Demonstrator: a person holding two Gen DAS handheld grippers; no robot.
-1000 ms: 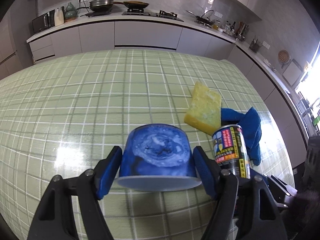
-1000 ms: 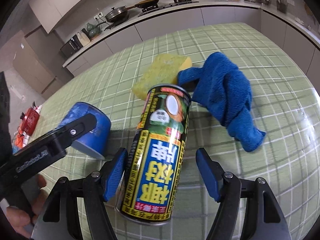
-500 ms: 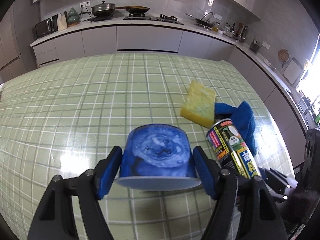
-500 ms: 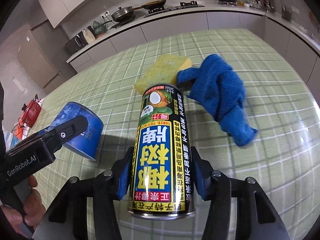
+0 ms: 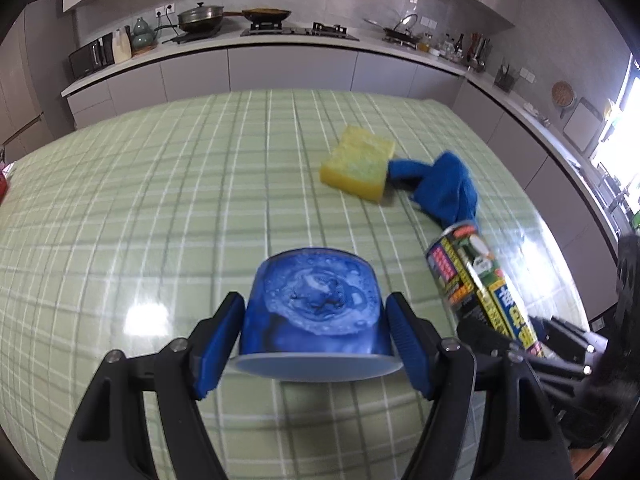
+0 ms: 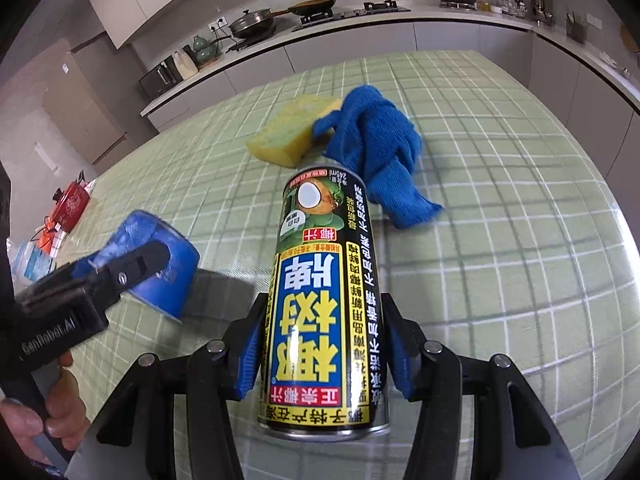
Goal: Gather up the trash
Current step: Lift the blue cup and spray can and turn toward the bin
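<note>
Surface: a table (image 5: 168,208) under a glossy pale-green cloth with a white and grey check; window light glares off it near the left gripper and along the right edge.
Left gripper (image 5: 316,336): blue pads clamped on both sides of a blue paper cup (image 5: 316,312), which is upside down in the grip, base toward the room and rim toward the camera, clear of the cloth. In the right wrist view the same gripper (image 6: 132,268) comes in from the left, with the person's hand (image 6: 44,420) on its handle.
Right gripper (image 6: 324,344): blue pads pressed against the sides of a tall drink can (image 6: 324,304) with a black, yellow and blue label in Chinese characters; the can points away from the camera and is lifted off the table. From the left wrist view the can (image 5: 476,284) is tilted at the right, beside the cup.
Left on the table: a yellow sponge (image 5: 358,162) lies flat toward the far side, one end touching a crumpled blue cloth (image 5: 444,186).
Table's far left edge: a small red object (image 6: 72,202); too small to name.
Room: a kitchen with pale grey handleless cabinets (image 5: 280,72) and a white worktop running along the back wall and down the right side.
Worktop: a lidded pan (image 5: 200,18) and a frying pan (image 5: 266,14) on the hob, a green teapot (image 5: 142,36), a dark microwave (image 5: 90,54) at the left end, bottles and utensils farther right.
Light: bright daylight from a window (image 5: 624,120) at the right.
</note>
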